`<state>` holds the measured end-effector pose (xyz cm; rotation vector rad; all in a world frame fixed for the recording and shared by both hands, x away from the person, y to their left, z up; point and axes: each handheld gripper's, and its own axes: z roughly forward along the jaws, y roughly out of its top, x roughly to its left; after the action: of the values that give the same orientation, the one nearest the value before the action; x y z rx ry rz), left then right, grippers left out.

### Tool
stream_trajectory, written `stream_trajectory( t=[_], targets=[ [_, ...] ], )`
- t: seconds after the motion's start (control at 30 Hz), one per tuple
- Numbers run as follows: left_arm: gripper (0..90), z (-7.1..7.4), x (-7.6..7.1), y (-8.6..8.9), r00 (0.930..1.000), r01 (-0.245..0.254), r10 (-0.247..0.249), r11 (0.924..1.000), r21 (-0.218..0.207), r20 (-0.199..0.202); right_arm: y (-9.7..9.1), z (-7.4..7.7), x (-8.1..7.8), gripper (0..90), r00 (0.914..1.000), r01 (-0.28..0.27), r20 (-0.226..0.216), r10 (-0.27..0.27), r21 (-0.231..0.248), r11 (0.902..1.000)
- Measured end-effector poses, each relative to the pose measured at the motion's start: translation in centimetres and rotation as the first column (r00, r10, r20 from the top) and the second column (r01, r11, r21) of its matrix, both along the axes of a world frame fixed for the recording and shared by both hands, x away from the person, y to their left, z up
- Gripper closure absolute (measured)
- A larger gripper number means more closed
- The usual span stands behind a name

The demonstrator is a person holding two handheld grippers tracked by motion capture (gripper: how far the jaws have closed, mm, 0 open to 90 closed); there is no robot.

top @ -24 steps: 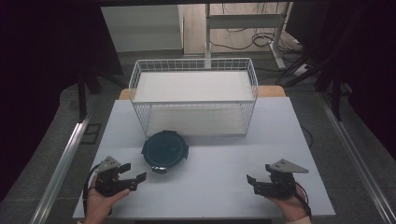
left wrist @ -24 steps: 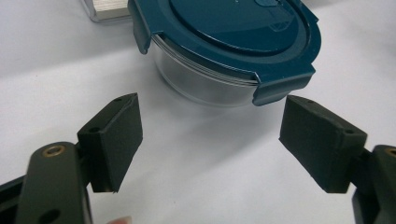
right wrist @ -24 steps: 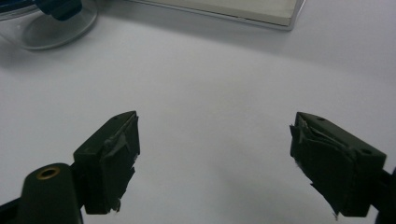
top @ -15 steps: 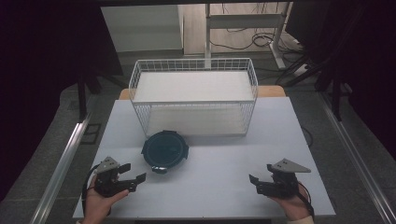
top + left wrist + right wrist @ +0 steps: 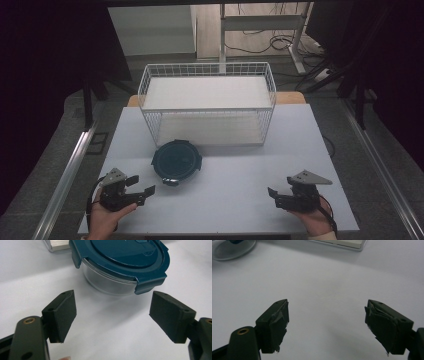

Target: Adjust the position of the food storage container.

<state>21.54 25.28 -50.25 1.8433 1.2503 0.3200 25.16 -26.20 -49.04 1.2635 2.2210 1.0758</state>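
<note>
My left claw (image 5: 141, 186) is wide open w/ nothing in it, hovering just beside the round glass container (image 5: 176, 161) w/ dark teal lid, on its near-left side. The container stands on the white tabletop (image 5: 240, 165), just in front of the wire basket (image 5: 207, 102). My right claw (image 5: 273, 196) is also wide open & empty, well apart from the container, to its near-right

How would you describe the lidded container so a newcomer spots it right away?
Start at the white wire basket at the back of the white table. Just in front of its left half sits the container, apart from the basket. It is a round, clear bowl with a dark teal clip-on lid, the only dark round thing on the table.
</note>
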Motion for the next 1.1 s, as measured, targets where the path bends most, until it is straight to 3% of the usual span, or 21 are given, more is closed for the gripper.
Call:
stream_trajectory(
  t=[0.17,0.5,0.77,1.1],
  targets=[
    [22.2,0.2,-0.2,0.4,0.9999,-0.011,0.011,0.9999,-0.006,-0.002,0.3,0.4,0.2,19.0,0.9999,-0.006,0.015,0.007,-0.019,0.9998],
    [25.1,2.5,0.2,0.4,0.9986,-0.047,0.047,0.9985,-0.028,0.022,0.4,0.1,0.5,19.2,0.9996,-0.029,0.005,0.029,-0.041,0.9987],
    [27.6,5.2,0.0,0.7,0.9992,-0.008,0.009,0.9998,-0.016,0.040,-0.2,0.3,0.4,19.2,0.9999,0.013,0.008,-0.013,-0.026,0.9996],
    [32.3,6.4,2.3,0.5,0.9998,-0.013,0.013,0.9999,-0.004,0.014,-0.2,0.2,0.3,19.2,0.9994,0.033,0.014,-0.033,-0.038,0.9987]
  ],
)
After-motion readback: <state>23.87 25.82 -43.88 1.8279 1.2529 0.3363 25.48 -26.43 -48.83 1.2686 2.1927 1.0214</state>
